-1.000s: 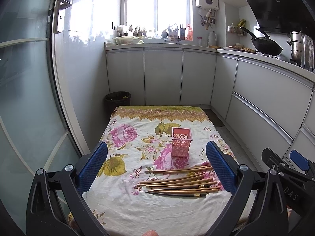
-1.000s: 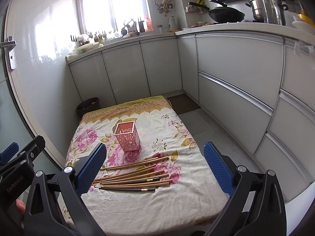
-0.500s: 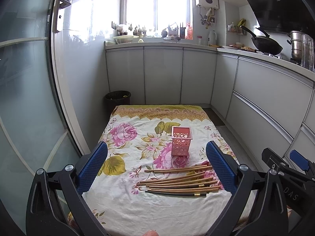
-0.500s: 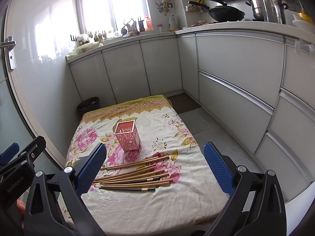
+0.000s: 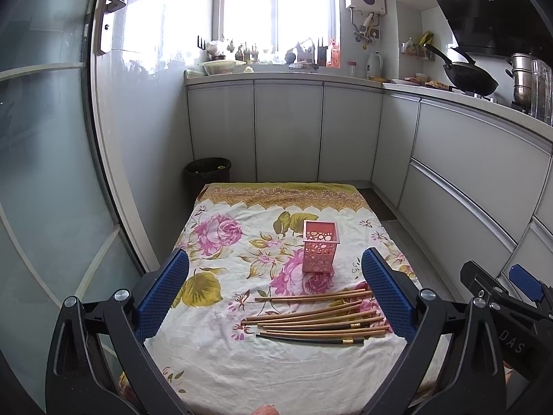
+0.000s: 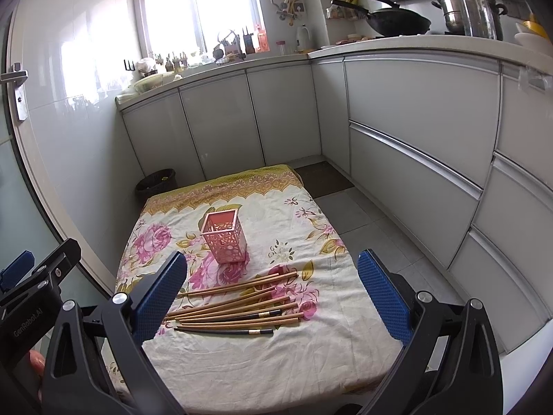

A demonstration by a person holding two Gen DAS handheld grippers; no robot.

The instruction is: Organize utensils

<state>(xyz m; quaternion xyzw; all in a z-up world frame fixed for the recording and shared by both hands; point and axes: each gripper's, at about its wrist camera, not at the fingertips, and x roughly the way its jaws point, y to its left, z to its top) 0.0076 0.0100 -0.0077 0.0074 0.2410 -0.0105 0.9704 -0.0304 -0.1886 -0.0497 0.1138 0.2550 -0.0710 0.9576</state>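
Small kitchen, low table covered w/ a floral cloth point(image 5: 214, 356): cream ground, pink roses, olive leaves, yellow-gold patterned border along the far edge. Cloth is creased, esp. toward the near edge.

Pink holder point(image 5: 320, 250), square, cut-out holes, stands upright approx. mid-table, a bit toward the right edge. Chopsticks point(image 5: 314, 321) lie flat in a loose fan between the holder and the near edge, close to the holder but not touching it; most are light wood, a couple are dark w/ a gold band. From the right wrist view the same bundle point(image 6: 238, 306) sits left of centre, tips spreading toward the right edge.

Left gripper point(image 5: 274, 294) hovers over the near edge, blue pads wide apart, nothing between them. Right gripper point(image 6: 273, 290) likewise: pads spread, holding nothing, above the near edge. Each gripper's body shows at the side of the other's view.

Room: grey-white cabinets point(image 5: 287, 128) in an L along the back and right walls, counter on top cluttered w/ bottles and jars under a bright window point(image 5: 276, 3). Black wok point(image 5: 470, 76) and a steel pot point(image 6: 463, 3) on the right counter. Dark bin point(image 5: 207, 173) on the floor just past the table's far left corner. Frosted glass door point(image 5: 45, 138) w/ metal handle at left. Grey tile floor point(image 6: 359, 214) right of the table.
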